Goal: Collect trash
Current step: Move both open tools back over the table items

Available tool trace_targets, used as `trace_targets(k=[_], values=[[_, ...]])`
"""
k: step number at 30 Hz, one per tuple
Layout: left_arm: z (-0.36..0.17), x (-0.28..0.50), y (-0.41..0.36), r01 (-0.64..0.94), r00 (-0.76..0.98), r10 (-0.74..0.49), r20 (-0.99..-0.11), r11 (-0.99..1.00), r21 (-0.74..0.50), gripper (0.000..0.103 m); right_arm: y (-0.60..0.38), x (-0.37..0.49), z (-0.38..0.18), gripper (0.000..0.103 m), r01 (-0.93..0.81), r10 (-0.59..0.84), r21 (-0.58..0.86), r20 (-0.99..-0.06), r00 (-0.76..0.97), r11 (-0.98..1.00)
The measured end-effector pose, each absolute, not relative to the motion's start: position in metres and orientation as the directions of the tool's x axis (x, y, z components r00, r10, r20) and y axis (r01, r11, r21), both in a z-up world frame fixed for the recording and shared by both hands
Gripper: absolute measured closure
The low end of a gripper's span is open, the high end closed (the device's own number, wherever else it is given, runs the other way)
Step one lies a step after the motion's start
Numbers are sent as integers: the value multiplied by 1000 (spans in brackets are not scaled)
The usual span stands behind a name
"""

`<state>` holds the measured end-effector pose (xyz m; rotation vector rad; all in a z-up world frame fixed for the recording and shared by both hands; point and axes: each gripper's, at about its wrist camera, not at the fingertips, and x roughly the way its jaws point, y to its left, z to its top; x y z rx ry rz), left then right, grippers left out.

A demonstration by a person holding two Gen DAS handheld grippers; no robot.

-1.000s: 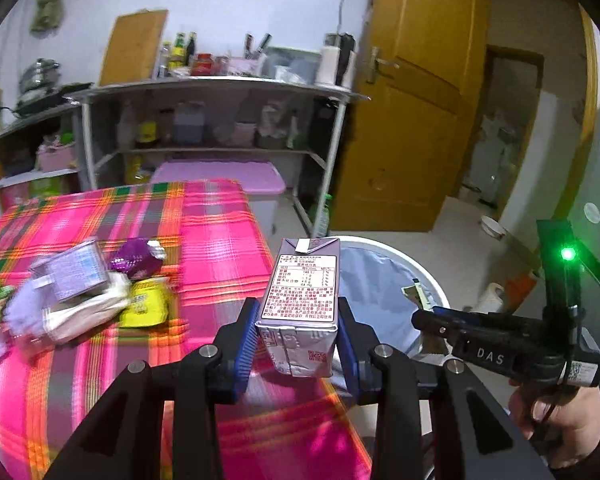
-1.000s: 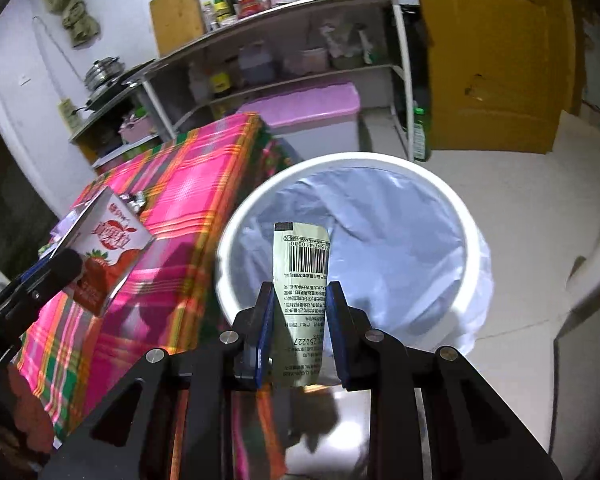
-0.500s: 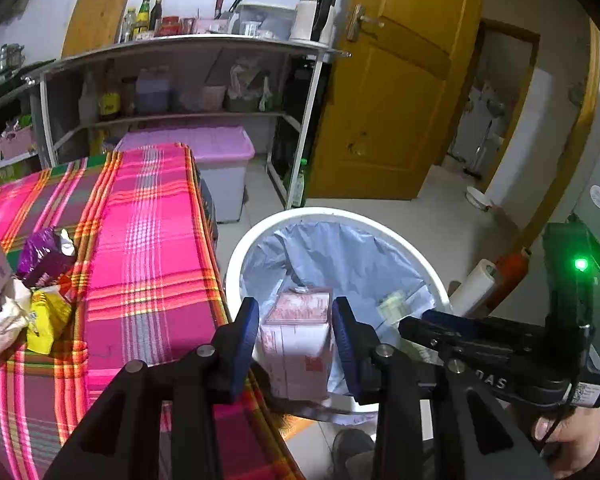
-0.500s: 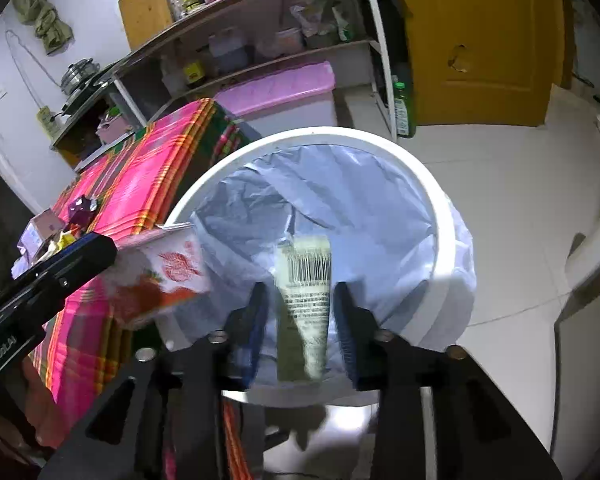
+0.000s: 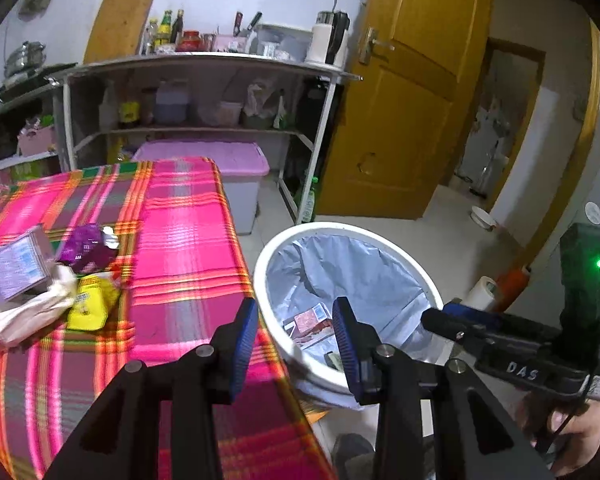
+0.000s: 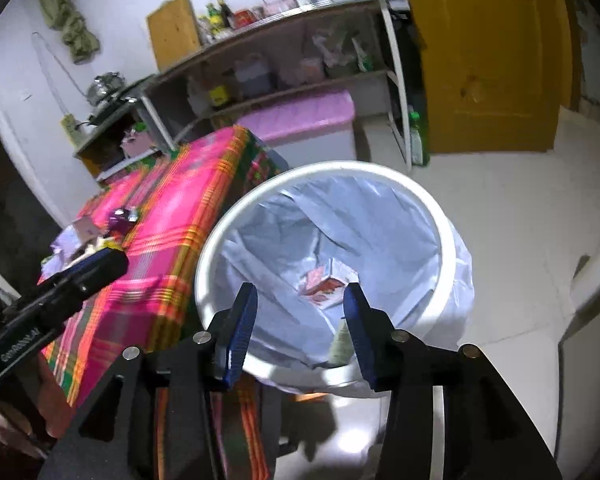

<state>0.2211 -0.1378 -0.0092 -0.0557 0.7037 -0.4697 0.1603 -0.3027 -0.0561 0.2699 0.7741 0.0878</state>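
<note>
In the left wrist view, the remaining trash sits at the far left of the frame on the pink plaid tablecloth (image 5: 188, 248): a pale carton (image 5: 18, 266), a purple wrapper (image 5: 86, 246), a white crumpled wrapper (image 5: 32, 314) and a yellow packet (image 5: 90, 304), all bunched together and touching. At lower centre the left gripper (image 5: 296, 334) stands released, nothing between its blue pads. Just right of it is the white bin (image 5: 278, 240) with its pale blue liner; a red-and-white carton (image 5: 310, 320) lies at the bottom. At the lower right edge the right gripper (image 5: 452, 318) reaches in, held by a hand (image 5: 572, 428).

In the right wrist view, the left gripper (image 6: 100, 264) shows at left over the cloth; the bin (image 6: 224, 228) fills the centre, and the right gripper (image 6: 298, 316) is released and empty above it, a greenish packet (image 6: 342, 344) lying against the liner just below.

The dropping step looks finished. The next move calls for swinging back left to the pile and closing on one piece at a time, likely the yellow packet nearest the bin.
</note>
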Motion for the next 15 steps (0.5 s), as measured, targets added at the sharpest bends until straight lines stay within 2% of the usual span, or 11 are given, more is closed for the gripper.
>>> trace_targets(k=[6,15], values=[[6,183,-112,363,715,-394,-577,915,-175,65,-279,144,-43,57,-44,234,293,-654,719,955],[6,149,-68,284,747,-317,-585,947,-150,65,-235,133,-39,57,-191,334,284,-636,695,939]])
